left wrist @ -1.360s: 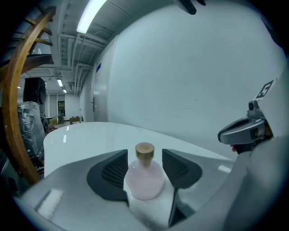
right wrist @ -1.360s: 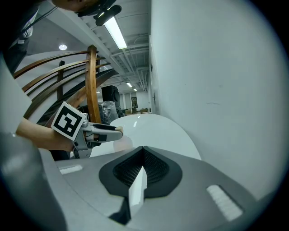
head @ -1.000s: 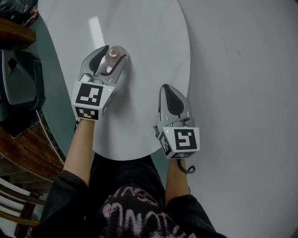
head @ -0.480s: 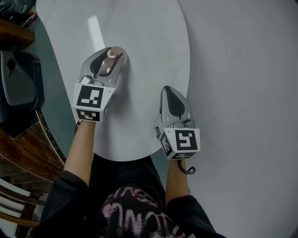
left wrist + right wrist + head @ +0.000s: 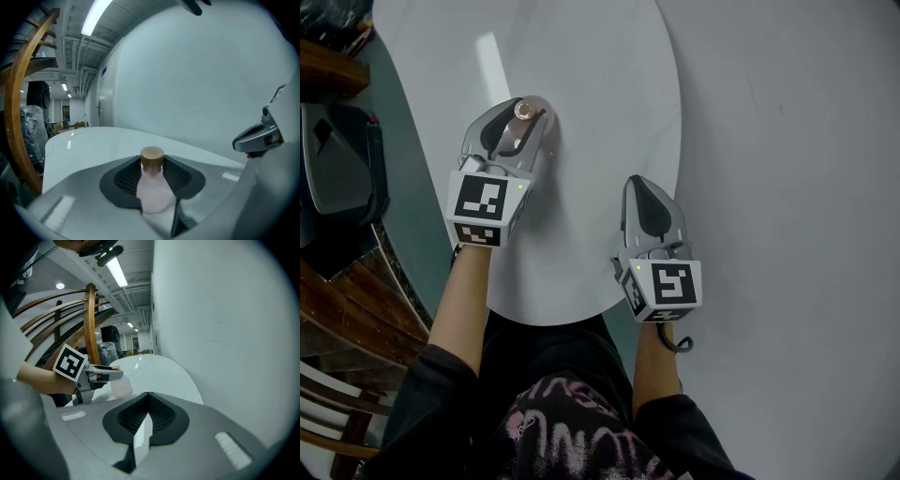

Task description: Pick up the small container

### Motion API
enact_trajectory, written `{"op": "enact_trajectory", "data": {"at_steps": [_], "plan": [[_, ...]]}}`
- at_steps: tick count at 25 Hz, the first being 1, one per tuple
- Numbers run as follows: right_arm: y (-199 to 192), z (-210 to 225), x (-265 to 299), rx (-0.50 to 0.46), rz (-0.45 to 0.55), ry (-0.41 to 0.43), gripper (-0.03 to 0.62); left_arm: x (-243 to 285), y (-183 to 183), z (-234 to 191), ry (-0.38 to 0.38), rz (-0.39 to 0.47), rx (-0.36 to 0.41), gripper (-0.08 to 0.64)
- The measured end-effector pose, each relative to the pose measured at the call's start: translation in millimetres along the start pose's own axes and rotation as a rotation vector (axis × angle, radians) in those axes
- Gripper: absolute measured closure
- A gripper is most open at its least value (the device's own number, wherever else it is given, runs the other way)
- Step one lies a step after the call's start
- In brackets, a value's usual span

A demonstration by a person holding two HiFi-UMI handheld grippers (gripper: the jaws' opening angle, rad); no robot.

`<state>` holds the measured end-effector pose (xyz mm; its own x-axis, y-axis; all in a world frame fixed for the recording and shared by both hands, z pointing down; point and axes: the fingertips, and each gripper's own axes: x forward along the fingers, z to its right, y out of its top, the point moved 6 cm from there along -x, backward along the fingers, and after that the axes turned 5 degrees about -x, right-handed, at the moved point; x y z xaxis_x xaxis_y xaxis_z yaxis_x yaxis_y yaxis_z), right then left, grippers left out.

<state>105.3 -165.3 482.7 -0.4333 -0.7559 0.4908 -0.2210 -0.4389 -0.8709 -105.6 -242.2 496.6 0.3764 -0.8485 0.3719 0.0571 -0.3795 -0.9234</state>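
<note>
The small container (image 5: 525, 110) is a pale pink bottle with a tan cap. It stands upright between the fingers of my left gripper (image 5: 522, 111), over the left part of the round white table (image 5: 591, 66). In the left gripper view the bottle (image 5: 153, 192) fills the gap between the dark pads (image 5: 124, 178), and the left gripper (image 5: 153, 165) is shut on it. My right gripper (image 5: 649, 187) rests near the table's right front edge, shut and holding nothing. In the right gripper view, the left gripper (image 5: 111, 375) and the bottle (image 5: 121, 387) show beyond the right gripper (image 5: 149, 398).
A dark seat (image 5: 337, 169) and curved wooden chair parts (image 5: 347, 319) stand left of the table. The wooden chair back (image 5: 18, 98) rises close at the left. Pale grey floor (image 5: 787, 187) lies to the right. The person's dark clothing (image 5: 553, 412) is at the table's front edge.
The bottle, tilted at the left gripper's tips a second ago, now stands upright deeper between the fingers. The left gripper shifted slightly forward. The right gripper has barely moved.
</note>
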Motion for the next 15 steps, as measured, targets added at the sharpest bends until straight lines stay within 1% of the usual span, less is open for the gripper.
{"op": "enact_trajectory", "data": {"at_steps": [15], "plan": [[-7.4,1.3,-6.1,-0.003,0.001,0.002,0.580,-3.5,-5.5,4.9,0.005,0.009,0.015,0.418]]}}
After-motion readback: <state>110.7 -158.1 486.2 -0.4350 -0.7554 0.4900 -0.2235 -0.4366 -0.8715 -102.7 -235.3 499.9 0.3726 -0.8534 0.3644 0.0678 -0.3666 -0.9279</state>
